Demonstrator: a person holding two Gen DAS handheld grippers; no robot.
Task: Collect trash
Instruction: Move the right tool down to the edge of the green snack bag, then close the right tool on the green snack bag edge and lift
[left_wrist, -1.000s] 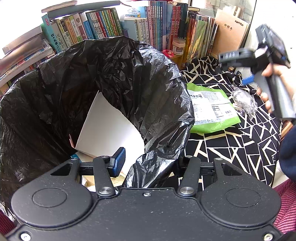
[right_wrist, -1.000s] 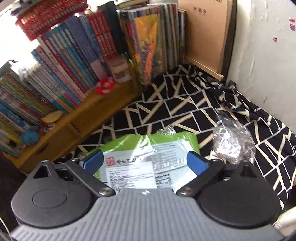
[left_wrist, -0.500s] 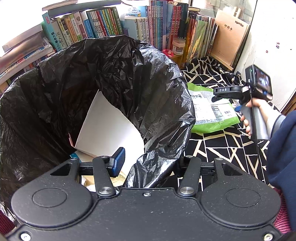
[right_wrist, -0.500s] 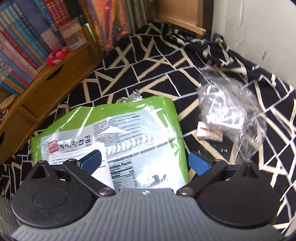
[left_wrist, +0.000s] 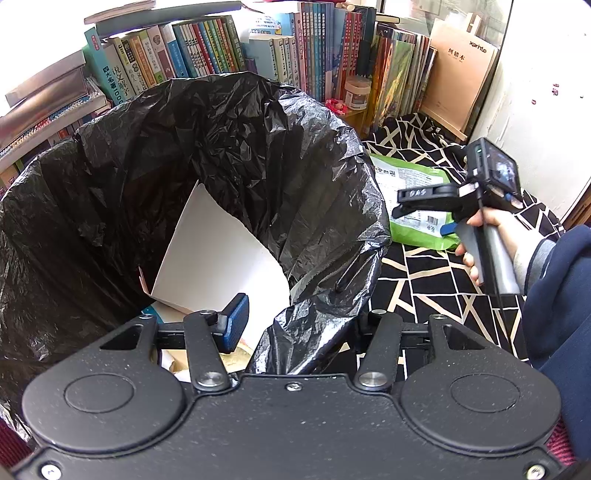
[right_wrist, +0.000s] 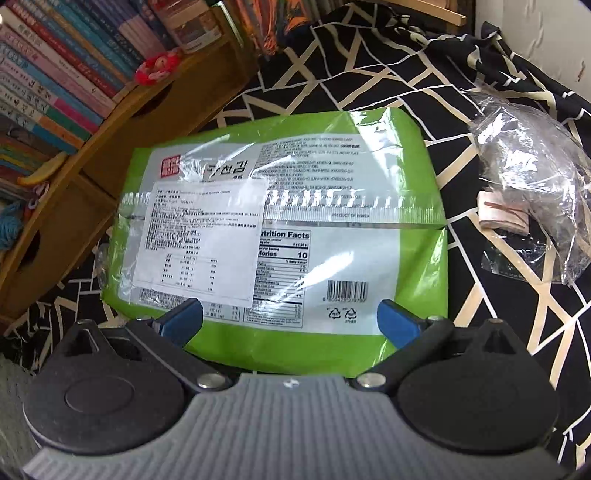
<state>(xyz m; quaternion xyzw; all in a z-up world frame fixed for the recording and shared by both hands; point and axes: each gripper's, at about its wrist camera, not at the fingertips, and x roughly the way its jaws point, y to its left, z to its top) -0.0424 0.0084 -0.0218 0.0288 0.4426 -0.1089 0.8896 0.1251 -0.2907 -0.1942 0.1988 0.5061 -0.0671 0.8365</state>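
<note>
So the left gripper (left_wrist: 295, 325) is pinching a fold of the black trash bag (left_wrist: 229, 155) rim, jaws mostly closed on the plastic. My guess is that's purely to keep the mouth propped wide so stuff can be dropped in one-handed. There's already a white cardboard sheet (left_wrist: 218, 254) leaning inside.

The right gripper (right_wrist: 290, 321) hangs just over the near edge of the green snack packet (right_wrist: 280, 221), jaws spread wide and holding nothing yet. The packet lies flat, label side up, on the black patterned cloth (right_wrist: 498, 332), so grabbing an edge looks like the only real option. A crumpled clear plastic wrapper (right_wrist: 532, 192) sits just to the packet's right, probably next in line. Bookshelf (right_wrist: 74, 147) is behind it all.
</note>
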